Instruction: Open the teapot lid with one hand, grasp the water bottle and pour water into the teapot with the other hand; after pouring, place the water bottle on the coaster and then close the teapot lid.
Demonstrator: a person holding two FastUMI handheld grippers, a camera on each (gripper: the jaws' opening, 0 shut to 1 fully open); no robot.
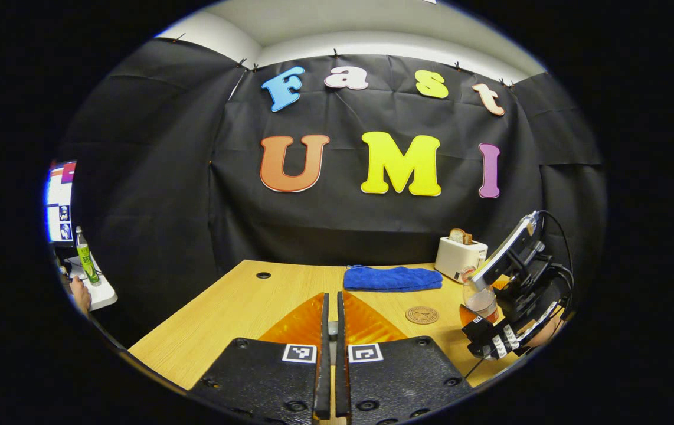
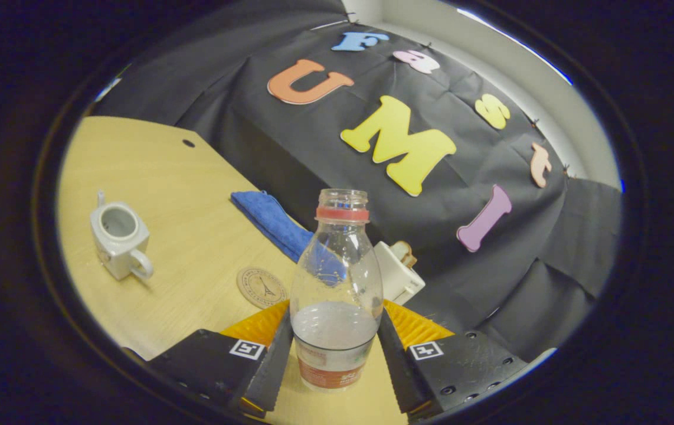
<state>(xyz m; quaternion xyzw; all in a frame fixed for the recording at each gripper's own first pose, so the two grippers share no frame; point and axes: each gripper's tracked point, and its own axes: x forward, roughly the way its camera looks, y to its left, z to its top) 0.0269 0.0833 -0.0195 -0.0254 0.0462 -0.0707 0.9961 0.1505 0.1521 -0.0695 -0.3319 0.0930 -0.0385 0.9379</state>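
My right gripper (image 2: 337, 354) is shut on the clear water bottle (image 2: 337, 283), uncapped, with a red neck ring and water in its lower part. The white teapot (image 2: 118, 239) stands to the left on the table with its lid off and its mouth open. The round cork coaster (image 2: 261, 287) lies between the teapot and the bottle. My left gripper (image 1: 329, 298) is shut, with a pale sliver of the teapot lid (image 1: 330, 345) between its fingers; most of the lid is hidden. In the left gripper view, the right gripper (image 1: 493, 339) holds the bottle (image 1: 481, 298) right of the coaster (image 1: 422, 314).
A folded blue towel (image 1: 393, 277) and a white toaster (image 1: 460, 257) with a slice of bread sit at the back of the wooden table (image 1: 242, 307). Off the table's left stand a green bottle (image 1: 86, 262), a screen (image 1: 59, 200) and a hand (image 1: 80, 292).
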